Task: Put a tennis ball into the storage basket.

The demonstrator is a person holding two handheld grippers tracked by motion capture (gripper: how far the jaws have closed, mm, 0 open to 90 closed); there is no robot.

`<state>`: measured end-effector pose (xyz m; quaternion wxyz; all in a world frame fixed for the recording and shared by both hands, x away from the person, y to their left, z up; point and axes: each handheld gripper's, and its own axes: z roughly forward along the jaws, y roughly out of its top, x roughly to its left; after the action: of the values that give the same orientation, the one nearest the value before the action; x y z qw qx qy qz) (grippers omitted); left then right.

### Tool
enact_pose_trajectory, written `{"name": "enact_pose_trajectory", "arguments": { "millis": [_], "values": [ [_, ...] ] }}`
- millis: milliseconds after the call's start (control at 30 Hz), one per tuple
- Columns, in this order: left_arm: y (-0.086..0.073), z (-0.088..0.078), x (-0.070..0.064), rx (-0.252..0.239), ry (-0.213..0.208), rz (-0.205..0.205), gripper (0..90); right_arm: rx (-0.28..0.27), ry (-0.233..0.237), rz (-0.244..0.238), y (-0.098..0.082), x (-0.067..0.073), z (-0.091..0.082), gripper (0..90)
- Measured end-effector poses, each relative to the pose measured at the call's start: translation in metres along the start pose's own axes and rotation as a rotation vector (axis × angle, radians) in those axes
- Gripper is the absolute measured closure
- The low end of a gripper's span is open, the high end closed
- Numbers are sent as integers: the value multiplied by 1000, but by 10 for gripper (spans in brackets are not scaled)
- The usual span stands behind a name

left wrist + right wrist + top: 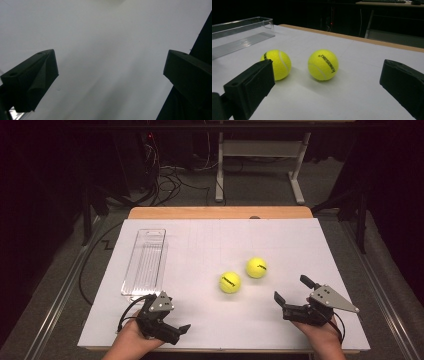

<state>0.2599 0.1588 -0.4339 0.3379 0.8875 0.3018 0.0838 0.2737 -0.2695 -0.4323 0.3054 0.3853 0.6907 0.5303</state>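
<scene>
Near edge: left gripper [172, 330] and right gripper [295, 292], jaws spread, empty. Two tennis balls [230, 282] [256, 267] lie mid-counter [300, 240], just apart; clear tray [145, 262] far left.

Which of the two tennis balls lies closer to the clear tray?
The left tennis ball, nearer the person; the other ball lies farther right, away from the clear tray.

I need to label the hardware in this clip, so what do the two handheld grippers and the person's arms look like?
Both the left gripper and the right gripper are black, each with two blocky, wedge-tipped jaws. Each carries a grey three-cornered plate with small dark holes on top, and a black cable loops from each. The person's forearms are bare, with no sleeves in view. I can make out no lettering on the grippers.
</scene>
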Motion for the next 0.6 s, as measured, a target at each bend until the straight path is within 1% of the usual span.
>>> {"name": "enact_pose_trajectory", "arguments": {
  "millis": [167,267,300,567,600],
  "values": [
    [0,3,1,17,-7,-16,6,-1,1,-4,0,0,0,2],
    [0,4,2,35,-14,-20,6,0,2,-3,0,1,0,1],
    [0,5,2,32,-16,-28,6,0,3,-2,0,1,0,1],
    [2,12,1,98,-40,-30,6,-2,1,-3,0,1,0,1],
    [3,12,1,105,-38,-30,6,-1,1,-3,1,1,0,2]
  ]
}}
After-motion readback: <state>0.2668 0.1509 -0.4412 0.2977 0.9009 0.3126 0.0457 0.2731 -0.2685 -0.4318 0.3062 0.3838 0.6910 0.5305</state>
